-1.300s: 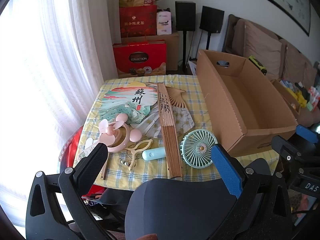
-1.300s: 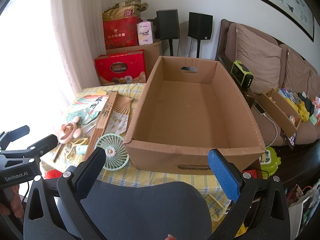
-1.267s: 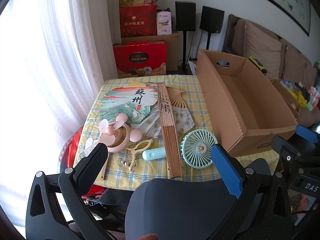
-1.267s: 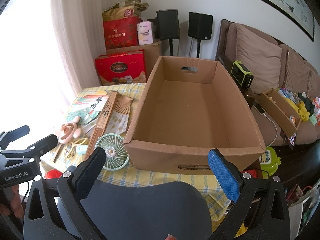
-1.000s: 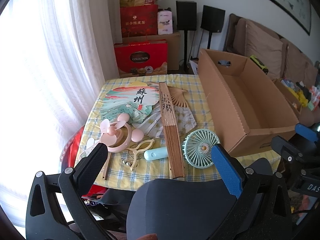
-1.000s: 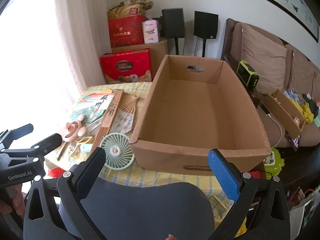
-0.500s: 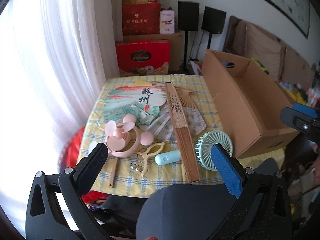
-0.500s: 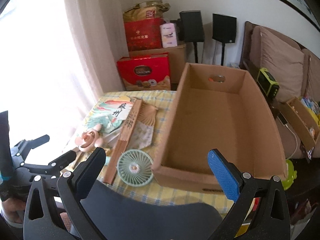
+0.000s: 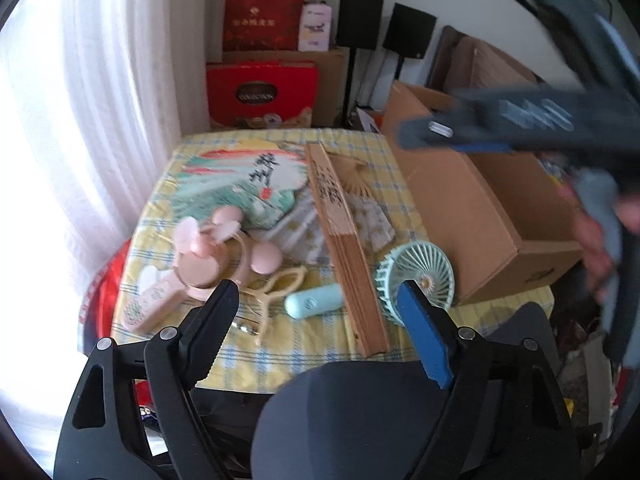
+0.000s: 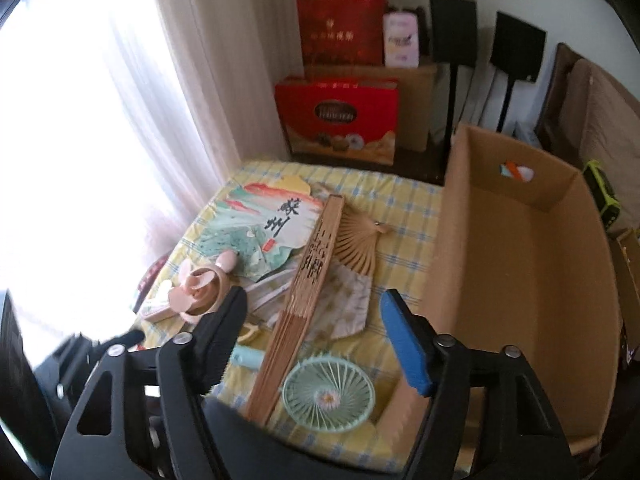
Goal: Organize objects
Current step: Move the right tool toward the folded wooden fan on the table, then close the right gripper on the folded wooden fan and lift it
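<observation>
Fans lie on a yellow checked table (image 9: 360, 144): a mint handheld fan (image 9: 418, 274) (image 10: 329, 396), a folded wooden fan (image 9: 344, 248) (image 10: 304, 288), a pink fan (image 9: 208, 252) (image 10: 198, 290), a painted flat fan (image 9: 248, 178) (image 10: 264, 228) and a mint case (image 9: 314, 300). An empty cardboard box (image 9: 480, 216) (image 10: 520, 264) stands on the right. My left gripper (image 9: 320, 312) is open and empty above the near table edge. My right gripper (image 10: 314, 312) is open and empty over the folded fan and the mint fan; it also shows blurred in the left wrist view (image 9: 520, 120).
A cream hair clip (image 9: 276, 284) lies near the pink fan. Red gift boxes (image 9: 262, 94) (image 10: 338, 118), two black speakers (image 10: 452, 28) and a white curtain (image 9: 100, 100) stand behind the table. A sofa (image 10: 604, 104) is at the right.
My right gripper has swung left from over the box to over the fans, and now crosses the left wrist view. My left gripper has moved slightly forward toward the table.
</observation>
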`<act>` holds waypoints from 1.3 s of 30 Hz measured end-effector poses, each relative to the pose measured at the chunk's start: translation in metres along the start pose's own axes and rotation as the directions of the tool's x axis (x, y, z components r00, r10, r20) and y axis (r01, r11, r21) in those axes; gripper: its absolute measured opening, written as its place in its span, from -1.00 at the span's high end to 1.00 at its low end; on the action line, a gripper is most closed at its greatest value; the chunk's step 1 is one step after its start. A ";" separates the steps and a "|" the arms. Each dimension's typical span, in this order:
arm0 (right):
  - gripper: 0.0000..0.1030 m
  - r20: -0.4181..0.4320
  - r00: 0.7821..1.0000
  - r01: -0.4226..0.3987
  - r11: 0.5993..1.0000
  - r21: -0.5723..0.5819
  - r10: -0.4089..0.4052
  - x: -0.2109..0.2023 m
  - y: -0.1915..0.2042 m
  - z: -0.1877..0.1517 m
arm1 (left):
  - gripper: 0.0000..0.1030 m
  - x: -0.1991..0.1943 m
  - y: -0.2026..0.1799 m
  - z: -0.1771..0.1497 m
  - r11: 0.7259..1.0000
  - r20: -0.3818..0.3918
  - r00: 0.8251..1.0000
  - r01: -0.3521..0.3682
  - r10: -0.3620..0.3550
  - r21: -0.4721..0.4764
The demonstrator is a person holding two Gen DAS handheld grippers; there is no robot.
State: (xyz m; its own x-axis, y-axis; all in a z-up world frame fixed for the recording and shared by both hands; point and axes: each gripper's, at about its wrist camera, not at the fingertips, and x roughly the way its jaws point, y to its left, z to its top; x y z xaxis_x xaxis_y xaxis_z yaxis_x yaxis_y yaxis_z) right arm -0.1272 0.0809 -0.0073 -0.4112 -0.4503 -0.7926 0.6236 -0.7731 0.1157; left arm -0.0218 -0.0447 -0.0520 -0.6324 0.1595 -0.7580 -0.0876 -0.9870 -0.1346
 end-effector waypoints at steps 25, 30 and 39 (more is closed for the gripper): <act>-0.33 -0.336 0.942 0.051 0.992 0.111 -0.011 0.166 -0.011 0.038 | -0.53 0.069 -0.015 -0.010 0.995 -0.144 0.985 0.096 -0.094 0.010; 0.19 -0.368 0.930 0.034 0.991 0.128 0.016 0.181 -0.011 0.035 | -0.46 0.076 -0.016 -0.012 0.992 -0.169 0.979 0.122 -0.118 0.016; 0.21 -0.378 0.925 0.027 0.991 0.130 0.025 0.188 -0.009 0.032 | -0.28 0.084 -0.022 -0.015 0.989 -0.199 0.975 0.121 -0.104 0.079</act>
State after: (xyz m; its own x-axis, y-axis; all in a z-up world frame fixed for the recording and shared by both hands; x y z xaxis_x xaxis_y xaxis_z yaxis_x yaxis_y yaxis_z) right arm -0.2313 -0.0107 -0.1379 -0.1137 -0.2668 -0.9570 0.5209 -0.8362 0.1712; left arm -0.0618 -0.0095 -0.1223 -0.4544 0.2614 -0.8516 -0.2240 -0.9588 -0.1748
